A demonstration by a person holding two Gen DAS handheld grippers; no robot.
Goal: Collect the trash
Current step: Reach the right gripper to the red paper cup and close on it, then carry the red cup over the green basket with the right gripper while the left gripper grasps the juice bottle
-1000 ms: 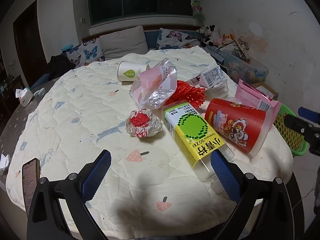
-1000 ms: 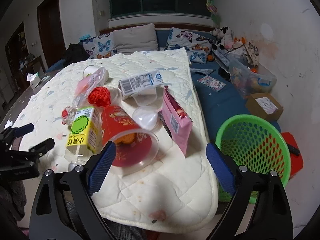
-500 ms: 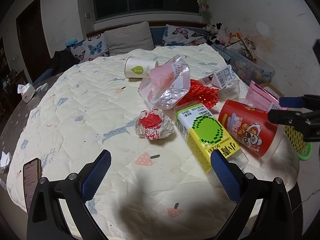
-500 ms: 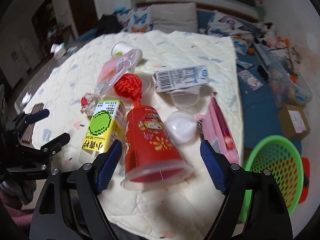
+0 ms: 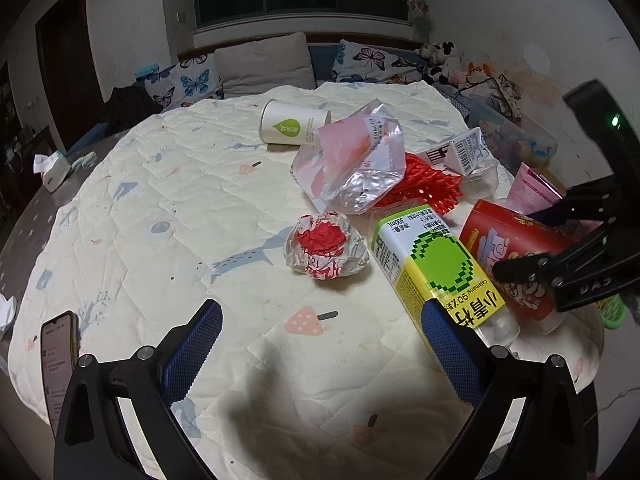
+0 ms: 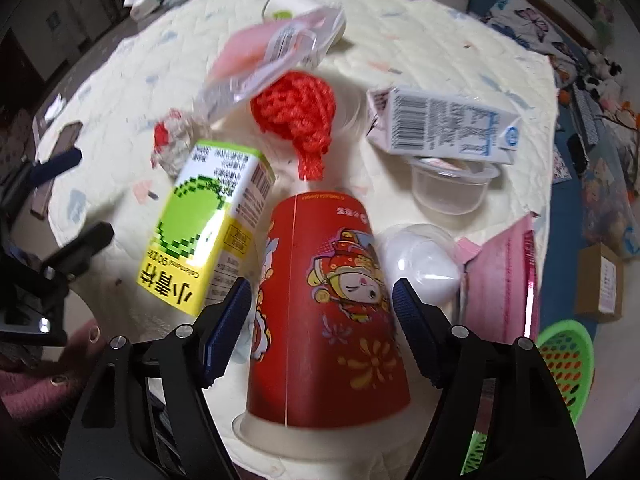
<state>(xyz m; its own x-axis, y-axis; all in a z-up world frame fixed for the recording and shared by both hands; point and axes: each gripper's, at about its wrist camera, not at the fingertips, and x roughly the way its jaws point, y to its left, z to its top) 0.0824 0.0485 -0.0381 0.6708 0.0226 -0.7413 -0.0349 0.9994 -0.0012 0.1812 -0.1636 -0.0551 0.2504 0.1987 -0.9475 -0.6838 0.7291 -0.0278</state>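
Note:
A red printed cup point(image 6: 328, 300) lies on its side on the quilted table point(image 5: 160, 200), rim toward me. My right gripper point(image 6: 322, 312) straddles it from above, its jaws closing, with thin gaps still showing between the pads and the cup wall. The left wrist view shows that gripper point(image 5: 516, 242) over the cup point(image 5: 516, 256). Beside the cup lies a yellow-green drink carton point(image 6: 208, 220). My left gripper point(image 5: 320, 344) hangs open over bare quilt, nothing between its fingers. A crumpled red-white wrapper point(image 5: 324, 248) sits just beyond it.
Farther back lie a white paper cup point(image 5: 292, 128), a pink foil bag point(image 5: 352, 160), red netting point(image 6: 296, 116), a milk carton point(image 6: 440, 128), a clear tub point(image 6: 448, 188), a white dome lid point(image 6: 420, 264) and a pink packet point(image 6: 504, 280). A green basket point(image 6: 564, 360) stands off the table's right edge. A phone point(image 5: 60, 356) lies front left.
My right gripper swung in from beside the basket, tipped downward over the red cup, and its fingers narrowed around it. The left gripper shifted slightly; the trash lies as before.

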